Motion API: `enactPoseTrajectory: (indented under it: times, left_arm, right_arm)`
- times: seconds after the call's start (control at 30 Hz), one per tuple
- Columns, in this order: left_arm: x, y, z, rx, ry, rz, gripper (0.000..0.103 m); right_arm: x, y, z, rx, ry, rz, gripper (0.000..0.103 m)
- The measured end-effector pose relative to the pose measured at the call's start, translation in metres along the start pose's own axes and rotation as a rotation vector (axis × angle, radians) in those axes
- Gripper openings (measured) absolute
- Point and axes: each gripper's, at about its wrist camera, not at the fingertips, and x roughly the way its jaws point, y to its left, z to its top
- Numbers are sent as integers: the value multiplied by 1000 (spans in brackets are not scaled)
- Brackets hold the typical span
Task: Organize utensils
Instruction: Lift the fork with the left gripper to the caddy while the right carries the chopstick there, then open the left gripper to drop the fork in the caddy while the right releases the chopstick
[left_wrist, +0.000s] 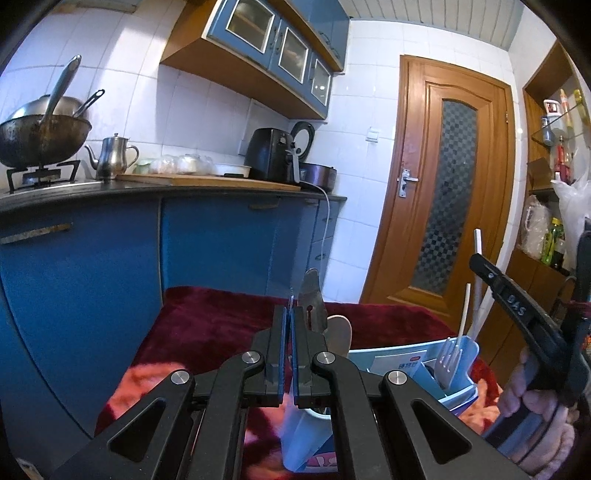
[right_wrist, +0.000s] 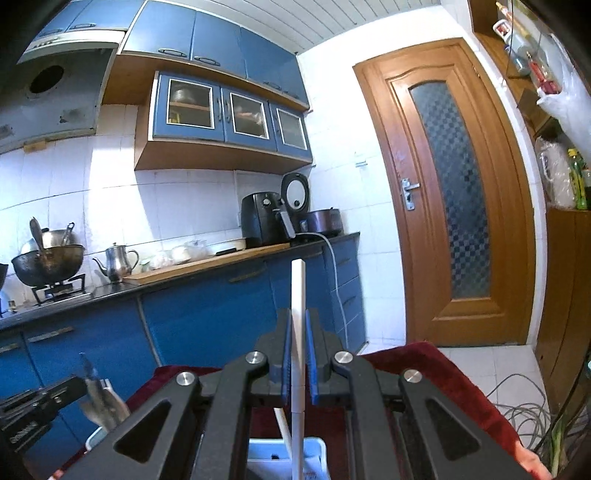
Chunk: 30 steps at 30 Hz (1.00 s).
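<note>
My left gripper (left_wrist: 290, 317) is shut on a thin blue-handled utensil (left_wrist: 291, 297) that sticks up between its pads, above a white cup (left_wrist: 318, 416). A metal spatula (left_wrist: 312, 295) and a wooden spoon (left_wrist: 338, 334) stand up just right of it. A light blue holder (left_wrist: 461, 373) at right carries a white plastic fork (left_wrist: 448, 360) and white chopsticks (left_wrist: 464, 312). My right gripper (right_wrist: 298, 325) is shut on a white stick-like utensil (right_wrist: 297, 295), held upright over the holder (right_wrist: 314, 458). The right gripper also shows in the left wrist view (left_wrist: 480, 264).
A dark red cloth (left_wrist: 214, 325) covers the table. Blue kitchen cabinets (left_wrist: 221, 240) with a stove, wok (left_wrist: 40, 136) and kettle (left_wrist: 110, 157) stand behind. A wooden door (left_wrist: 443, 184) is at right. Cables (right_wrist: 524, 410) lie on the floor.
</note>
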Motion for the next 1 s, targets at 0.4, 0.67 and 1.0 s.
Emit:
enactPoseTrajectory:
  times: [0.4, 0.67, 1.0]
  left_arm:
    - [1, -4, -1, -3, 39, -27, 18]
    - [-18, -7, 5, -9, 33, -39, 37]
    - [-56, -12, 9, 5, 54, -52, 42]
  right_arm:
    - [3, 0, -11, -23, 70, 29, 13]
    - [-25, -6, 2, 14, 64, 63, 30]
    - [-70, -15, 8, 70, 167, 99, 32]
